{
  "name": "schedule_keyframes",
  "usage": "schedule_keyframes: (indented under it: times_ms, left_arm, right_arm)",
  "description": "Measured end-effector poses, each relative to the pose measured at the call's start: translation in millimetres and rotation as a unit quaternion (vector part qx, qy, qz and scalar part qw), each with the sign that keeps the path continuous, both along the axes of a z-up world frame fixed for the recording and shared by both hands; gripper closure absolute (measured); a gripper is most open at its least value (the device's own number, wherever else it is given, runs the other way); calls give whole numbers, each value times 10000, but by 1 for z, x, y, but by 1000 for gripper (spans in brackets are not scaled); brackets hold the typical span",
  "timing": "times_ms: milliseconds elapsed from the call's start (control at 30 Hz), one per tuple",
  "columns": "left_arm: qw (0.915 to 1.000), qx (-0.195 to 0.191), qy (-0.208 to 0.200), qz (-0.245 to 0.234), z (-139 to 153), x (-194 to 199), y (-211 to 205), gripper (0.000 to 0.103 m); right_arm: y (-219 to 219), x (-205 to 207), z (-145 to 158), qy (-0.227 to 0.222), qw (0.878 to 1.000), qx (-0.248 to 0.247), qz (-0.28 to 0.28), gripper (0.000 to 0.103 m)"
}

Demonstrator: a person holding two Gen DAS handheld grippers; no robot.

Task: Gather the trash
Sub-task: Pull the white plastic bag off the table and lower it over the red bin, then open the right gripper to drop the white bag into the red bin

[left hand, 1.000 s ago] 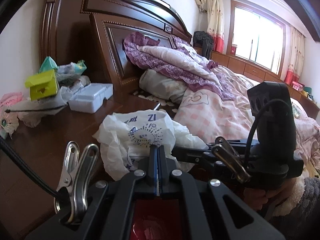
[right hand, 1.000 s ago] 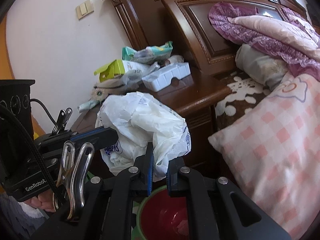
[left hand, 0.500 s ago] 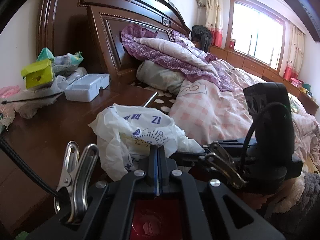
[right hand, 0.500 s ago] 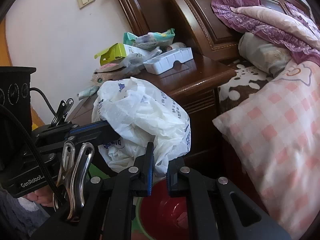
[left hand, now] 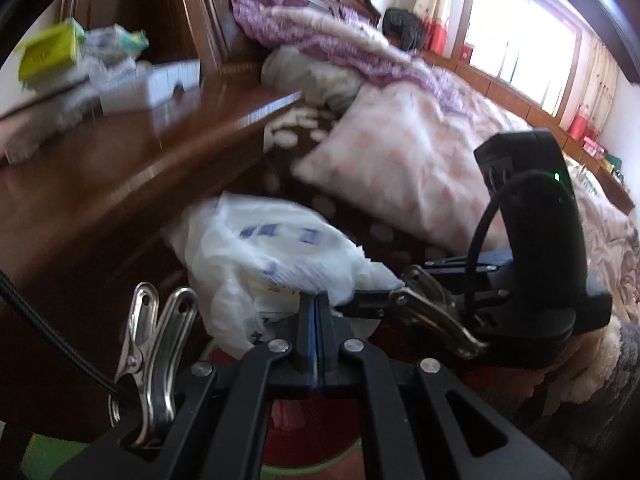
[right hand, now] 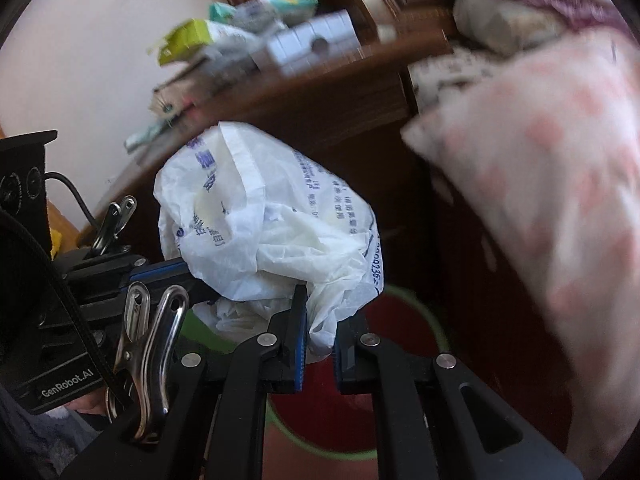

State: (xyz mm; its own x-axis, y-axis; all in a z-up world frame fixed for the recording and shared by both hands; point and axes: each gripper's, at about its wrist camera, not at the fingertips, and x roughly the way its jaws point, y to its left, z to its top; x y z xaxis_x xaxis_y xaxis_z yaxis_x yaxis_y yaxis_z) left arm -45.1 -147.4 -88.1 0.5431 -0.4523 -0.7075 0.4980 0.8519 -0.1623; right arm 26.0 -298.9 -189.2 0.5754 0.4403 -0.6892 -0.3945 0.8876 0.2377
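both claws grip the same crumpled white plastic bag (right hand: 272,224), which has blue print on it. the left claw (left hand: 316,320) has its blue-padded fingers pressed flat together on a fold of the bag's lower edge. the right claw (right hand: 320,328) stands narrow, with a twist of the bag's plastic pinched between its blue pads. in the left wrist view the bag (left hand: 272,252) bulges out ahead of the fingers, and the right claw's black body comes in from the right side, its tip meeting the bag's right edge. in the right wrist view the left claw reaches in from the left, its blue-lined finger against the bag's lower left side.

the bag hangs in front of the dark wooden side of the desk (left hand: 120,168), just above a red bin with a green rim (right hand: 404,360) that shows below and behind the claws. the bin's red inside also shows under the left claw (left hand: 304,432).

on the desk top, well behind the bag, lie a white plastic box (left hand: 168,84), a yellow-green carton (left hand: 48,56) and some crumpled wrappers (left hand: 116,40); all are blurred. to the right is the bed, with a pink checked pillow (left hand: 400,160) near its edge and a purple quilt (left hand: 320,40) against the carved headboard. a bright window (left hand: 520,40) stands at the far side of the room.
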Motion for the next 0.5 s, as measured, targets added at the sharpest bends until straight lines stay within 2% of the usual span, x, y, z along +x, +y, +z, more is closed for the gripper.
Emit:
schedule_keyframes:
  times_ms: [300, 500]
  left_arm:
    - [9969, 405, 668, -71, -56, 3, -3, 103]
    - [9906, 442, 1297, 51, -91, 11, 5, 103]
  right_arm:
    - [4, 7, -53, 785, 9965, -298, -46, 92]
    - [15, 16, -98, 1441, 9890, -347, -14, 92]
